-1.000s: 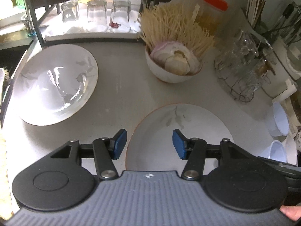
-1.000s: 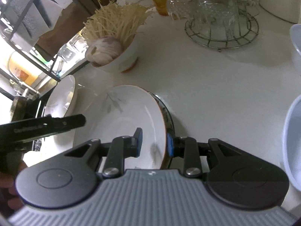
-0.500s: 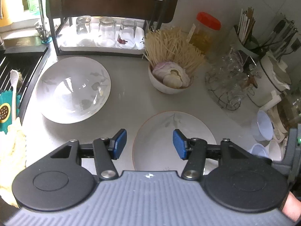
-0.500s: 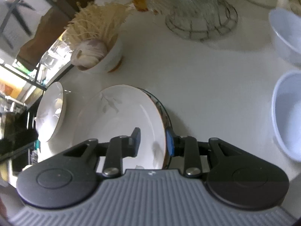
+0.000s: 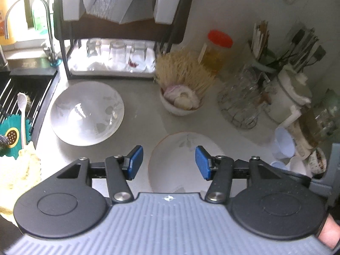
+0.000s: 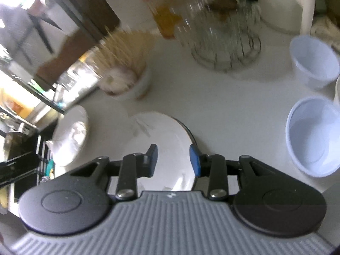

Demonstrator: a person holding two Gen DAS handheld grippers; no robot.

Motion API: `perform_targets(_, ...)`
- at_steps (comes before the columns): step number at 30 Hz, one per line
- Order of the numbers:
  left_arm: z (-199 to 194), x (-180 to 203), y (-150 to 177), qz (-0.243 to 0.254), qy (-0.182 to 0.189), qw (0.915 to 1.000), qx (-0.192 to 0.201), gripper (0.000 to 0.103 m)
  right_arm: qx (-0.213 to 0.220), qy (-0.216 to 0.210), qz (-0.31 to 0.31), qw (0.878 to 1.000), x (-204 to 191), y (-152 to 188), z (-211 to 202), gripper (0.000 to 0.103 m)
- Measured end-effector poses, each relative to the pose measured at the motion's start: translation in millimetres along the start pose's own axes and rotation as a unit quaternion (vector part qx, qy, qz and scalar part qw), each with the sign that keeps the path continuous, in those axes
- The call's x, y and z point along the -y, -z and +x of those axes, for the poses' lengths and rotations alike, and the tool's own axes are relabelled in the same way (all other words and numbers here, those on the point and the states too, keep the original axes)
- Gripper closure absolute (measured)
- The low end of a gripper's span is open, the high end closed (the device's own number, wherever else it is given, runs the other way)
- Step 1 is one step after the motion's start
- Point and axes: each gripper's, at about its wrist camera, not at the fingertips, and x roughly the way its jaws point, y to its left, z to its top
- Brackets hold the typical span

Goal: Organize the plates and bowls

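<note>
A white plate with a brown rim and a leaf print [image 5: 182,155] lies on the grey counter [image 5: 140,97], stacked on a dark-rimmed plate whose edge [image 6: 189,133] shows in the right wrist view. My left gripper [image 5: 169,162] hangs open above it, nothing between its blue pads. My right gripper [image 6: 173,160] is over the same plate [image 6: 161,133]. Its jaws are opening, and the plate's right rim lies below the gap with no pad pressing on it. A large white leaf-print bowl [image 5: 87,112] sits to the left, near the sink.
At the back stand a small bowl of garlic and sticks [image 5: 181,104], a wire rack of glasses [image 5: 240,104], a red-lidded jar [image 5: 216,51], a utensil holder [image 5: 286,97] and a shelf of tumblers [image 5: 114,53]. Pale blue plastic bowls [image 6: 312,136] sit at right. Sink grate [image 5: 12,97] at left.
Both grippers have risen and pulled back from the counter, so more of it shows. The right jaws have widened off the plate's rim. The left jaws keep their gap.
</note>
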Motion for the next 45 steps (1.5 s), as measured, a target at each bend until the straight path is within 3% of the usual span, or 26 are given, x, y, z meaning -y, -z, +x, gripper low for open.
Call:
perform_targets(9,-42.5,27.4,4.4,0.029,0.025,0.9983,0.044,0.042,0.088,-0.042,-0.055,0.994,-22.7,-0.9,-75.6,0.066)
perform_targets(17,-53.3,27.0,16.9,0.029,0.024,0.9984,0.042,0.042,0.110,-0.053,-0.083,0.989,-29.2,15.4,-101.2,0.066)
perform_targets(28,-57.4,22.5,28.2,0.021,0.008,0.9992,0.034,0.042,0.096,-0.065,-0.095,0.989,-31.6,30.1,-101.7,0.066)
perform_targets(45,-74.9,-14.8,52.8,-0.045,-0.043,0.9976,0.029,0.042,0.051,-0.100,-0.167,0.979,-67.6,39.7,-89.8,0.066)
